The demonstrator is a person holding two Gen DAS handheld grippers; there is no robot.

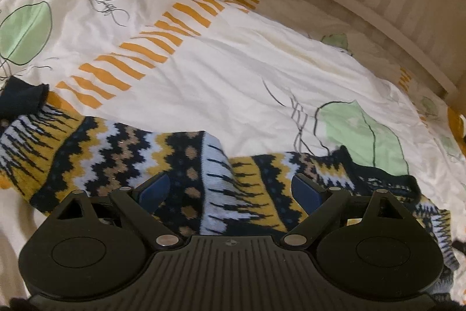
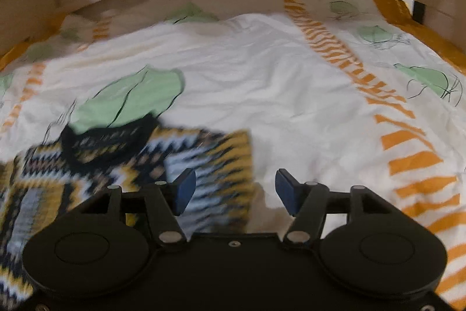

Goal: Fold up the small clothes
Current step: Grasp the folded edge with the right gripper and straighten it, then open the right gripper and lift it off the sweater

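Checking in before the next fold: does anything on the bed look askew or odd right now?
The patterned knit sweater lies rumpled rather than flat on the bedspread: a fold ridge stands up near its middle and a dark cuff curls up at the far left. Both the left gripper and right gripper are open, holding nothing.

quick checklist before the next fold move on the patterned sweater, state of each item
1. Left gripper open: ok, jaws wide, nothing pinched.
2. Right gripper open: ok, pads apart, nothing between them.
3. Patterned sweater lying on the bedspread: ok, though it is bunched, with one fold already lying over the middle.
4. Sweater within the left jaws' line: ok, the knit lies directly beneath them.
5. Right gripper lined up with the knit: not ok, its right finger is over bare bedspread and only the sweater's edge is under its left one.
6. Sweater's full outline: cannot tell, the right wrist view is blurred.
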